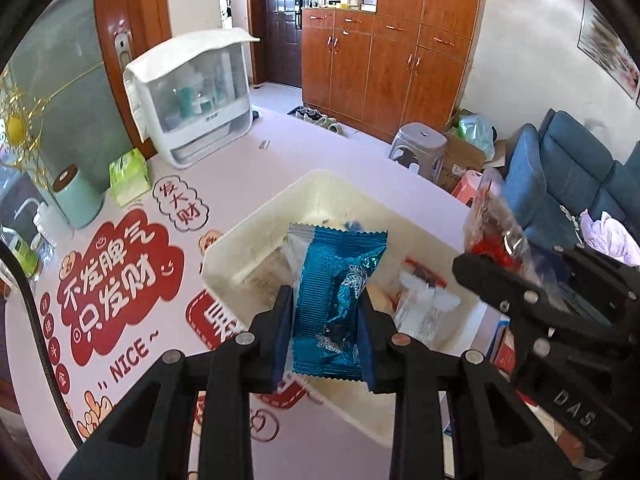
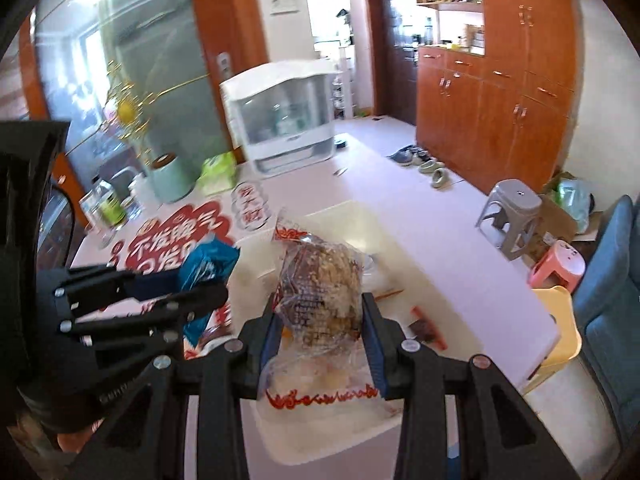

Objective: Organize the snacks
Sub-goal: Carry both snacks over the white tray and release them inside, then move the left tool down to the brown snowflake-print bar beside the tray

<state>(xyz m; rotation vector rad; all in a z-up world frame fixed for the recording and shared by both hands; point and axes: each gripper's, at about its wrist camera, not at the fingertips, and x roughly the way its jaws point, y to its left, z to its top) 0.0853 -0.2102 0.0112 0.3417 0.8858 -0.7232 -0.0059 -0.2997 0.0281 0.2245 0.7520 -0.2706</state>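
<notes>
The blue foil packet (image 1: 338,304) is hanging pinched in the closed left gripper (image 1: 326,320) above the cream bin (image 1: 256,236); the clear snack bag (image 2: 320,296) is sitting clamped in the right gripper (image 2: 324,336) alongside. Grips should be staying firm, the grippers keeping apart. Loose wrappers (image 1: 424,300) are crowding the bin; a tissue pack (image 1: 130,176) is standing clear.

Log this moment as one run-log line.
left gripper: shut on blue packet | right gripper: shut on clear snack bag | both above white bin
</notes>
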